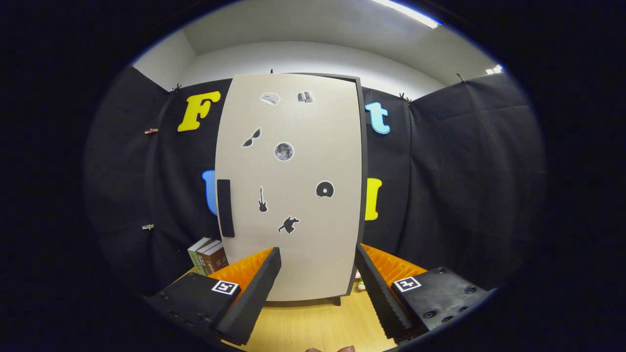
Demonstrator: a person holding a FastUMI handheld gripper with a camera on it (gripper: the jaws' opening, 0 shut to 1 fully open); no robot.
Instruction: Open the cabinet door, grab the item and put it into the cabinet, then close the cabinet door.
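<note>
A tall beige cabinet (293,186) stands on the wooden table (313,322) straight ahead of me, its door closed and covered with small black stickers. A black vertical handle (225,208) sits on the door's left edge. My gripper (318,254) is open, with nothing between its fingers, which frame the lower part of the door. A small pale item (360,285) peeks out by the cabinet's lower right corner, just past the right finger; I cannot tell what it is.
Several books (208,255) stand upright on the table to the left of the cabinet, beyond the left finger. Black cloth walls close off the booth behind and to both sides.
</note>
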